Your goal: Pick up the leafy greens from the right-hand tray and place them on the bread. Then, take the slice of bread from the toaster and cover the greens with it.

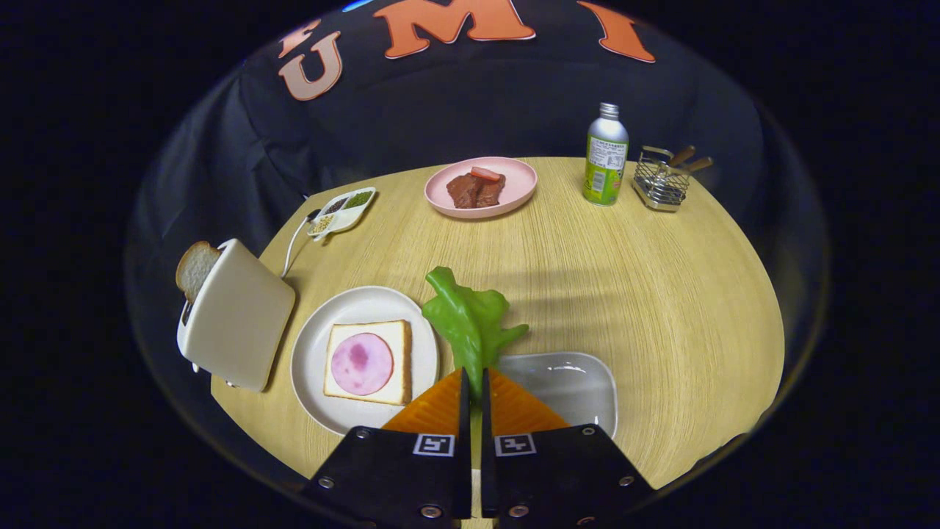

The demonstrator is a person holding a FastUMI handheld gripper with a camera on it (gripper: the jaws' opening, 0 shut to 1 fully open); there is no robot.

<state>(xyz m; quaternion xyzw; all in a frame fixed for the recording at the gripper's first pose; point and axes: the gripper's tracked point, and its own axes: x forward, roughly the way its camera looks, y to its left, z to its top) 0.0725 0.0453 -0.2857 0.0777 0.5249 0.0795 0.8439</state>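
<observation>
— Two steps left, really?
— Yes. The leafy greens point(470, 323) are clenched in the hand-held gripper point(474, 382), lifted off the right-hand tray point(580, 382), beside the plate point(308, 360).
— And the bread point(400, 345)?
— Bare but for ham point(361, 363). The toaster point(235, 316) holds its slice point(195, 269).

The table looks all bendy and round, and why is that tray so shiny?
Gripper view: the fisheye lens curves the table edge; the tray shows white glare from overhead light; the gripper, shut on the leafy greens, casts a soft shadow beyond them.
</observation>
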